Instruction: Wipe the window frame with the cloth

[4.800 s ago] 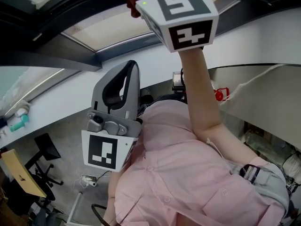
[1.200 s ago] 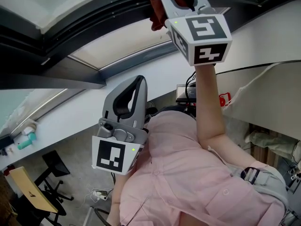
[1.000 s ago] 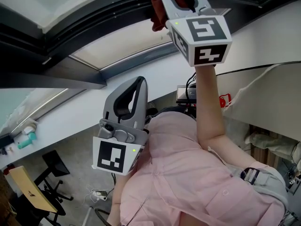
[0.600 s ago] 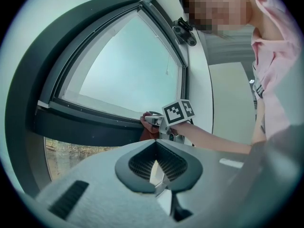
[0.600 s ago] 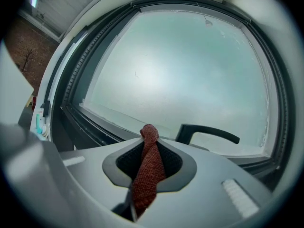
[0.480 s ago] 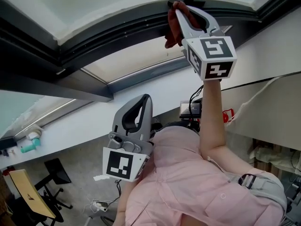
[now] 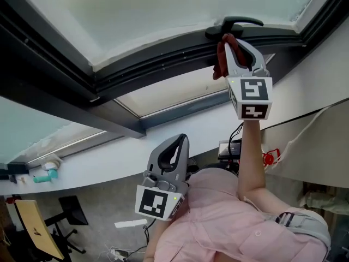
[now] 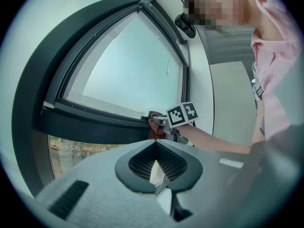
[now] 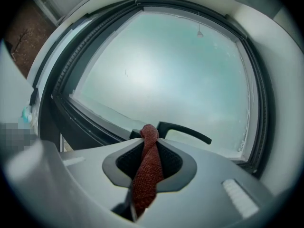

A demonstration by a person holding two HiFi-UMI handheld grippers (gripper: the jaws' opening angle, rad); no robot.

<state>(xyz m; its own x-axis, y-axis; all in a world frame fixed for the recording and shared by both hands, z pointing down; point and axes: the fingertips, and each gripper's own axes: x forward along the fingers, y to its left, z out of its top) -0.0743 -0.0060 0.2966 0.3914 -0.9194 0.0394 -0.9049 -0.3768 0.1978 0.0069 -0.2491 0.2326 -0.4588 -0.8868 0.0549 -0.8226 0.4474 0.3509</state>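
A dark red cloth point(image 7: 220, 62) is pinched in my right gripper point(image 7: 228, 39), which is shut on it and raised to the dark window frame point(image 7: 158, 64), just under the black window handle point(image 7: 235, 23). In the right gripper view the cloth point(image 9: 146, 170) runs up between the jaws, and its tip lies at the frame point(image 9: 85, 122) beside the handle point(image 9: 185, 130). My left gripper point(image 7: 176, 144) is held low by the person's chest, shut and with nothing in it. From the left gripper view, the right gripper point(image 8: 164, 122) and the cloth point(image 8: 155, 128) touch the frame's lower rail.
A frosted pane point(image 7: 180, 15) fills the sash above the frame, and a second pane point(image 7: 180, 94) lies below it. A white ledge point(image 7: 82, 171) at the left bears a teal bottle point(image 7: 43, 177). Below are an office chair point(image 7: 71, 217) and a wooden board point(image 7: 34, 228).
The right gripper has carried the cloth along the frame to just under the handle. The view has tilted up, showing more of the pane. The left gripper stays low and shut.
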